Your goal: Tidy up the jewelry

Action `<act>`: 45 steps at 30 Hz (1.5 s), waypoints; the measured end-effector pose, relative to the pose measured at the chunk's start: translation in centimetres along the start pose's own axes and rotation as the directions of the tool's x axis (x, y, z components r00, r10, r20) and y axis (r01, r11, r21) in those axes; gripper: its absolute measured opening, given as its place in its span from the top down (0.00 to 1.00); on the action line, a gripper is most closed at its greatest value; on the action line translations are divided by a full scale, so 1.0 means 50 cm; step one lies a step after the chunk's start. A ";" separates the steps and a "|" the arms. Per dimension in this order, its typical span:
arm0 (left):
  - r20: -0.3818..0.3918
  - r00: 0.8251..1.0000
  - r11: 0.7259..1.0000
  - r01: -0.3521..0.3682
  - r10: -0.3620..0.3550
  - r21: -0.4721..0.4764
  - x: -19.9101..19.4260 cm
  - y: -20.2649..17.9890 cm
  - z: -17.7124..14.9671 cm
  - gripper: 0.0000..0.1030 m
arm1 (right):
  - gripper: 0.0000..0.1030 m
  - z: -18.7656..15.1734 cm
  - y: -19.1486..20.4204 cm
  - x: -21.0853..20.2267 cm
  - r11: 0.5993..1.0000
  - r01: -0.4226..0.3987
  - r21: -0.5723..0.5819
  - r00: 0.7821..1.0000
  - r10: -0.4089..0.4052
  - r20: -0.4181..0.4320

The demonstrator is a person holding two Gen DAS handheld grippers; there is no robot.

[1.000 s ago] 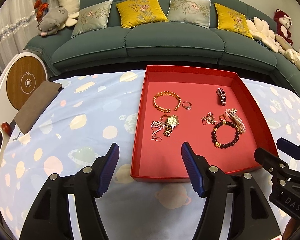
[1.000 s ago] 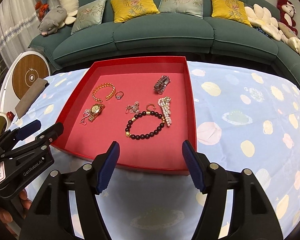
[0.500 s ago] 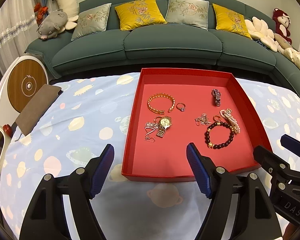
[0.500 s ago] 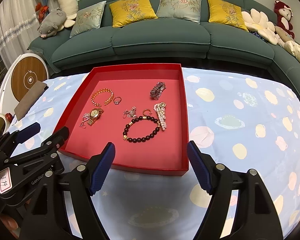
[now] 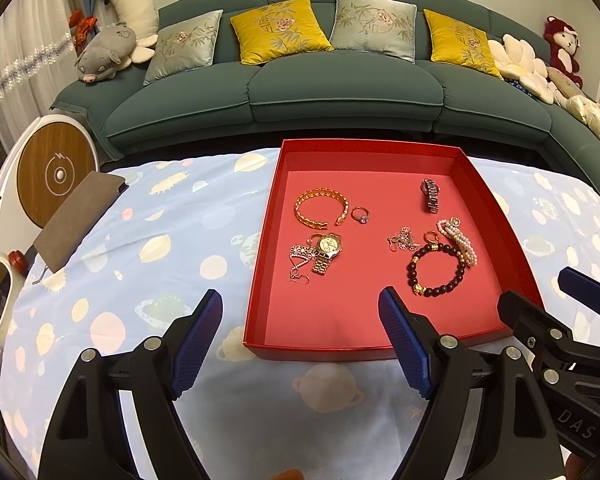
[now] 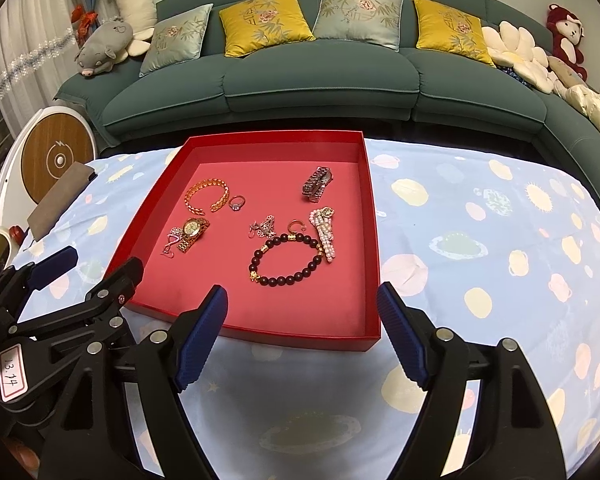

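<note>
Both grippers have been drawn back from the red tray (image 5: 496,196), which is seen farther off. Left gripper (image 5: 300,336) and right gripper (image 6: 302,330) are held wide apart, empty. Jewelry, including a beaded bracelet (image 6: 286,260), lies inside the tray.

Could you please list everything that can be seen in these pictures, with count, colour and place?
tray: 1, red, on the tablecloth
gold bangle: 1, gold, tray far left
ring: 1, silver, beside the bangle
gold watch: 1, gold, tray left
silver chain: 1, silver, touching the gold watch
dark watch: 1, dark metal, tray far right
bead bracelet: 1, dark brown, tray right
pearl piece: 1, pinkish white, beside the bead bracelet
tablecloth: 1, light blue, planet print
sofa: 1, green, behind
cushions: 4, two yellow, two grey
left gripper: open
right gripper: open
</note>
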State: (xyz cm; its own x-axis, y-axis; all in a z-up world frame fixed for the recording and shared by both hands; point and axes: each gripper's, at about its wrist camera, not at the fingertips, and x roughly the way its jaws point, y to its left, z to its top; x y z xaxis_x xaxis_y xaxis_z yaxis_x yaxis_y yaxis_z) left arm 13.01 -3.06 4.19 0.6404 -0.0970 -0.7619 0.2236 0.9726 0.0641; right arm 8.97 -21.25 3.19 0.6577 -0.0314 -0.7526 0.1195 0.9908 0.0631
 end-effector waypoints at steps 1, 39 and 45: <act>0.000 1.000 1.000 -0.001 0.001 -0.002 0.000 0.001 0.000 0.25 | 0.28 0.000 0.001 0.001 1.000 0.000 -0.001 1.000 0.000 -0.001; 0.000 1.000 0.998 -0.024 0.024 -0.058 -0.007 0.022 -0.002 0.25 | 0.07 -0.002 0.001 -0.003 0.998 0.046 0.030 0.998 -0.047 0.043; 0.000 1.000 0.998 -0.026 0.026 -0.061 -0.009 0.024 -0.004 0.25 | 0.07 -0.004 0.003 -0.004 0.998 0.047 0.030 0.998 -0.049 0.046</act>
State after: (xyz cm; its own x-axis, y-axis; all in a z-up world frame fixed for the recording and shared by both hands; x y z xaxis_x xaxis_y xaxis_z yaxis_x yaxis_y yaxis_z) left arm 12.85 -1.82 4.48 0.6458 -0.0720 -0.7601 0.1620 0.9858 0.0442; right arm 8.73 -21.07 3.24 0.6843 -0.0856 -0.7241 0.1731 0.9838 0.0473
